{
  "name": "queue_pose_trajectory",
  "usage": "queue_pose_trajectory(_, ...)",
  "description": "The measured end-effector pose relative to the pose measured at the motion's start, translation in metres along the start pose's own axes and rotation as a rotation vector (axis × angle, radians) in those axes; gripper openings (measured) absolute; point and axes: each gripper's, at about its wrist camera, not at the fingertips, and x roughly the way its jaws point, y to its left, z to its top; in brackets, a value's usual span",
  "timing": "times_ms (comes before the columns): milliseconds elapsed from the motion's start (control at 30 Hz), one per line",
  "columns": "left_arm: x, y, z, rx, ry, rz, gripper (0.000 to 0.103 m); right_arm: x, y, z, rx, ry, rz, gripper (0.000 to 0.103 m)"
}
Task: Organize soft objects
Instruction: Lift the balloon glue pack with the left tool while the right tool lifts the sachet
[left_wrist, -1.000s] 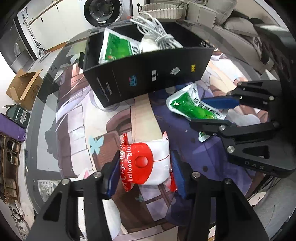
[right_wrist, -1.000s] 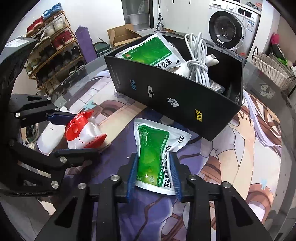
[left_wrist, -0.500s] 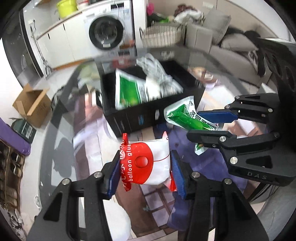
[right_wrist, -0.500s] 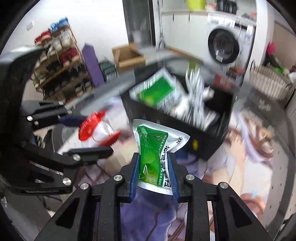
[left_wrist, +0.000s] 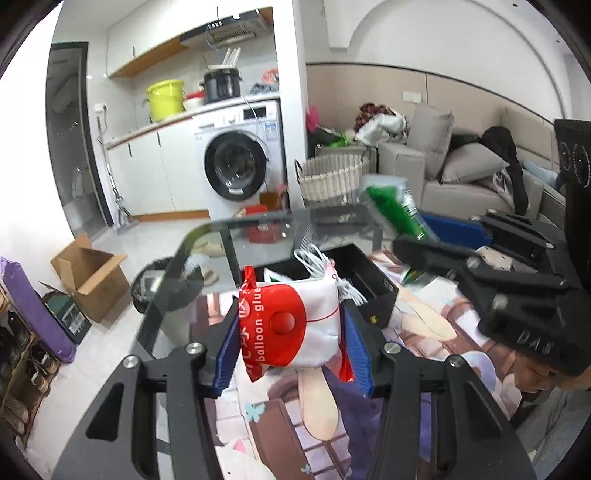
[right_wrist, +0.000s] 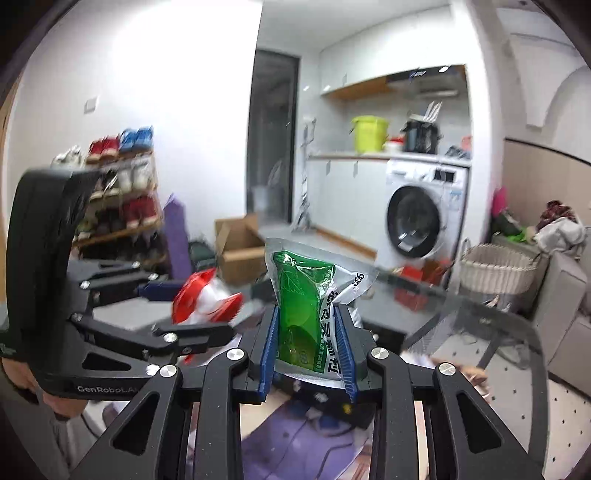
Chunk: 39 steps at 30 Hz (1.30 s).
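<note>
Red and white plastic is being squeezed between the blue pads (left_wrist: 356, 350) of the left gripper (left_wrist: 291, 343): the balloon glue pouch (left_wrist: 291, 325) is being pinched across its width, its sides bulging a little, and is being carried clear of the table (left_wrist: 424, 354), apparently so that it can be brought over the black box (left_wrist: 373, 280) lying just beyond it. In that box a white cable (left_wrist: 314, 258) and a further packet are being kept already, which suggests it is being used as the collecting place. The right gripper (right_wrist: 306, 354) is likewise being closed on the green pouch (right_wrist: 310, 302), gripped low on its body so that the sealed top is being left standing upright above the fingers; it too is being held in the air, near the other tool. Both pouches are probably being lifted together so that two items are being delivered in one pass. How far over the box the green pouch is being held cannot be told.
</note>
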Motion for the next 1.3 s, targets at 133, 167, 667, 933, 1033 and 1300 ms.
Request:
queue_pose_trajectory(133,-0.010,0.003,0.001,-0.008,-0.080,0.032,0.051,-0.014,-0.006,0.005,0.031,-0.074,-0.060,0.030)
queue_pose_trajectory(167,-0.012,0.005,0.002,-0.014,-0.096,0.041,0.051,-0.016,-0.006,0.005,0.034,-0.082,-0.066,0.030)
queue_pose_trajectory(667,-0.012,0.007,0.004,-0.025,-0.114,0.058,0.053,-0.033,0.004,0.003,0.022,-0.124,-0.045,0.030)
queue_pose_trajectory(933,-0.013,0.005,0.005,-0.036,-0.129,0.065,0.053,-0.028,0.002,0.005,0.023,-0.115,-0.034,0.030)
queue_pose_trajectory(1033,-0.011,0.005,0.013,-0.047,-0.147,0.062,0.053,-0.027,0.002,0.006,0.024,-0.120,-0.035,0.030)
queue_pose_trajectory(1300,0.005,0.009,0.048,-0.090,-0.239,0.082,0.053,-0.006,-0.012,0.031,0.030,-0.138,-0.022,0.030)
